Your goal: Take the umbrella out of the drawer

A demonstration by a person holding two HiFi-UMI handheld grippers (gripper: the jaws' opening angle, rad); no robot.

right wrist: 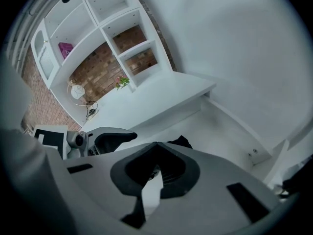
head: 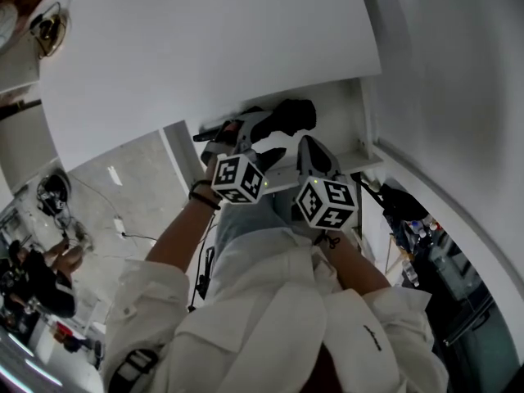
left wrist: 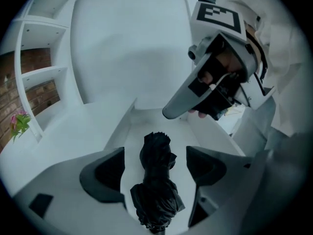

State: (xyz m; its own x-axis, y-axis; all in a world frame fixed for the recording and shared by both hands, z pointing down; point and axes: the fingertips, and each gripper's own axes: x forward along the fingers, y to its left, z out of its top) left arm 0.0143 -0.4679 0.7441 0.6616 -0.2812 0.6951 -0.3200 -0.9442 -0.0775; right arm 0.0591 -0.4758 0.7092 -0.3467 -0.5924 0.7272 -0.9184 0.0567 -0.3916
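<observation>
A folded black umbrella (left wrist: 156, 180) lies in the white drawer (left wrist: 128, 126), between the left gripper's (left wrist: 155, 166) parted jaws, seemingly untouched. The right gripper's (right wrist: 155, 144) jaws are clenched, empty.

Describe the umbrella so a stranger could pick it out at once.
Start at the wide white counter and look just below its edge for the open drawer. Inside it lies the umbrella, folded and lying lengthwise between the parted jaws of the left tool. It is a crumpled black bundle, while the drawer around it is bare white.
</observation>
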